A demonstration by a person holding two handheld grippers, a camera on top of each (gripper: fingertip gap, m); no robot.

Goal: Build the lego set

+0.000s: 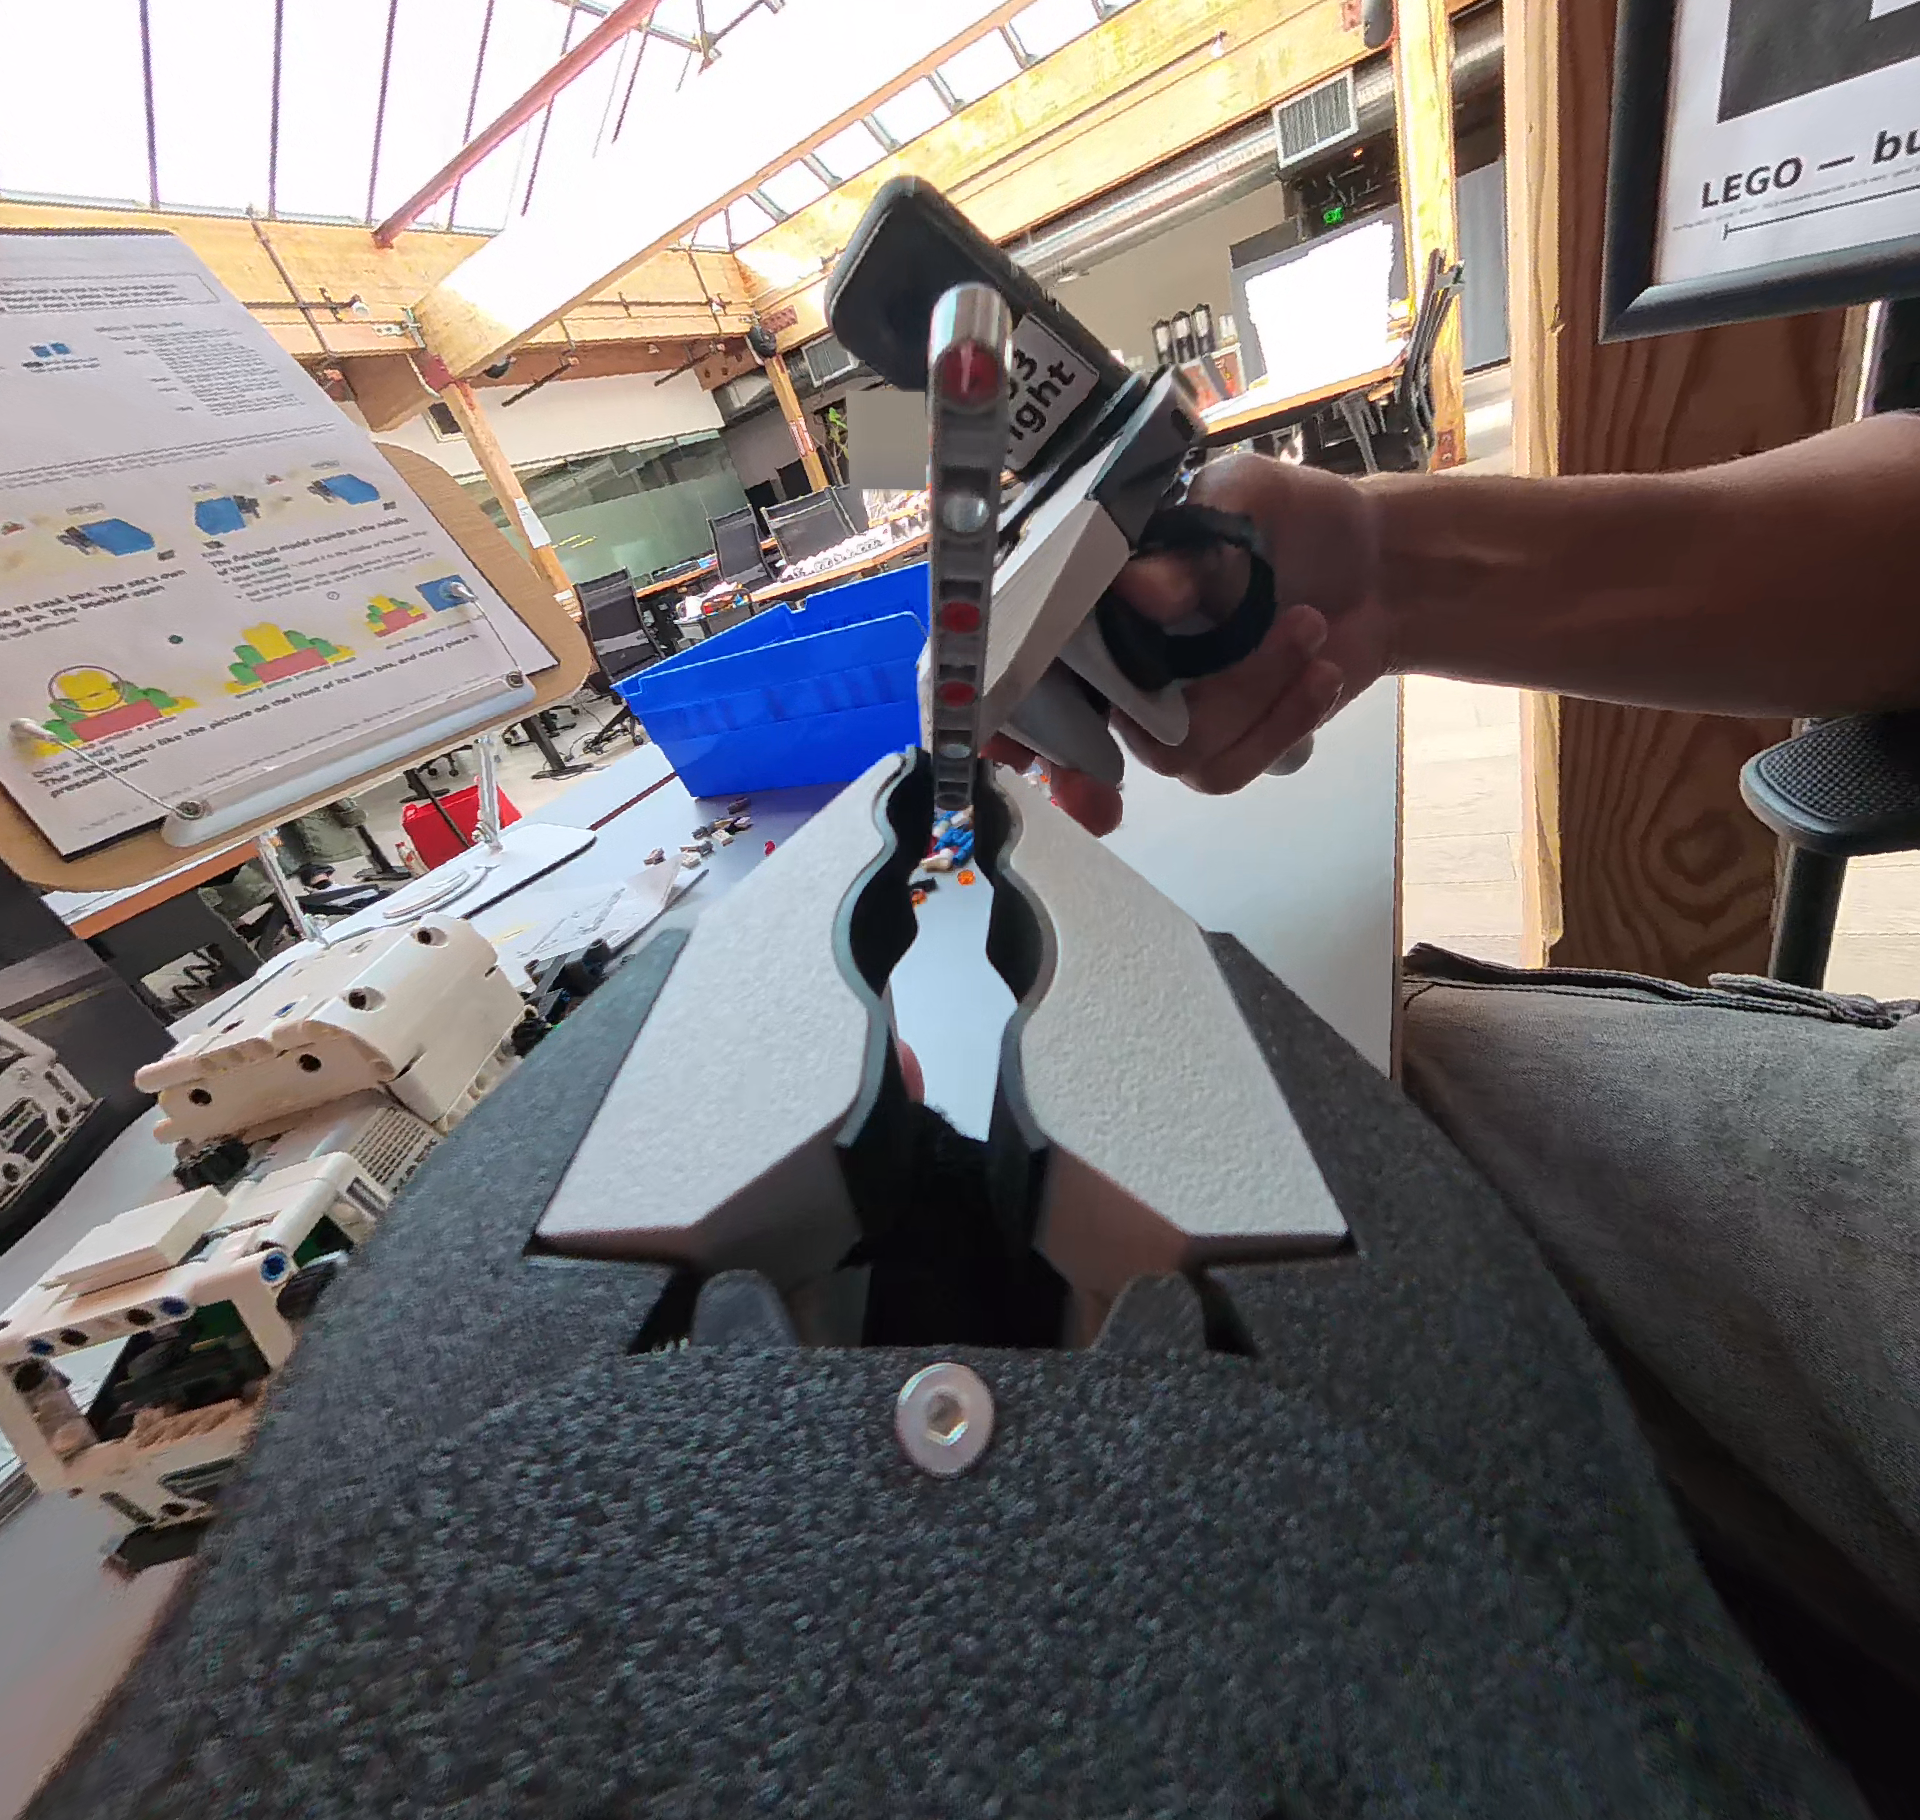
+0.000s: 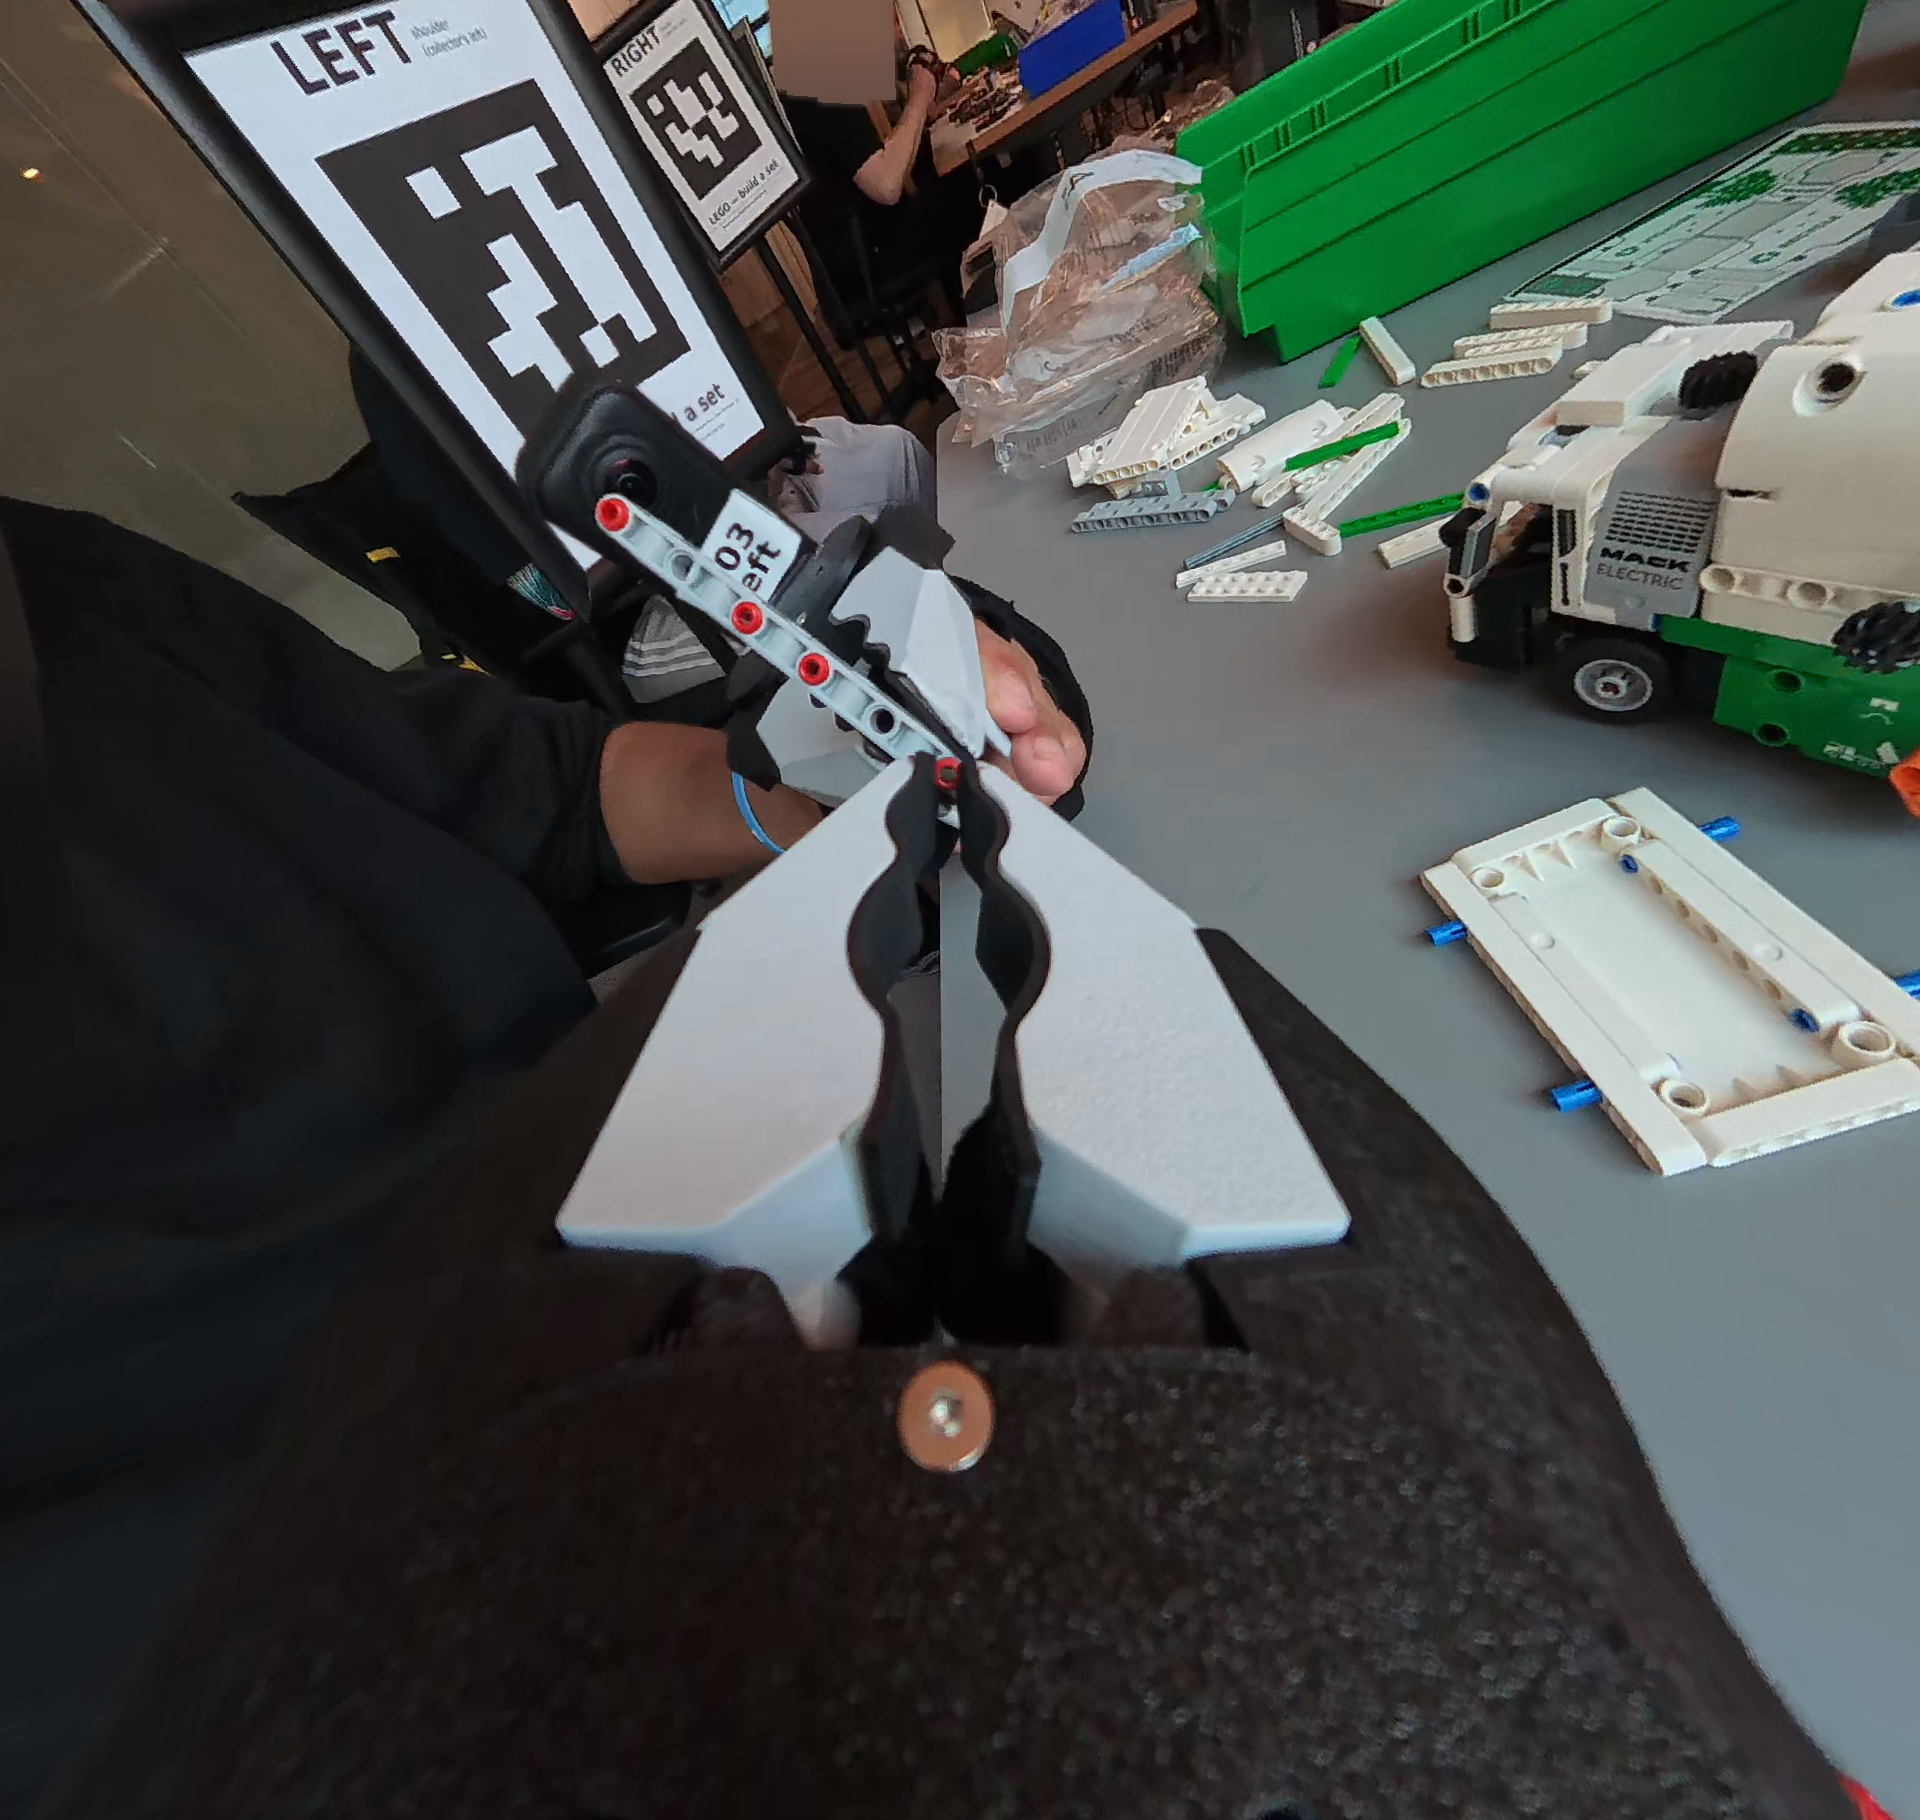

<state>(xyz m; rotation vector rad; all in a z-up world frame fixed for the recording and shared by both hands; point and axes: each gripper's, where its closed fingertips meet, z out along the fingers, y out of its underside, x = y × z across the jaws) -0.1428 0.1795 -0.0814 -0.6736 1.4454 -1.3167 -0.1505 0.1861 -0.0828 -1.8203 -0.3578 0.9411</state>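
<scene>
In your left wrist view, your left gripper [image 1: 951, 783] pinches the bottom end of a grey beam [image 1: 964, 544] studded with red pins, standing upright above the table [image 1: 1247, 887]; a printed instruction sheet [image 1: 208, 523] stands left.

In your right wrist view, your right gripper [image 2: 943, 778] is clamped on a red pin [image 2: 947, 773] at the beam's [image 2: 769, 627] lower end; the lettered truck model [image 2: 1683, 523] sits far right.

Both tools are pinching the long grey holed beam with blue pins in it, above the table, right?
Not quite: the pins in the long grey holed beam are red, not blue, as the right wrist view shows. The rest holds: the left tool and right tool both pinch it above the grey table.
</scene>
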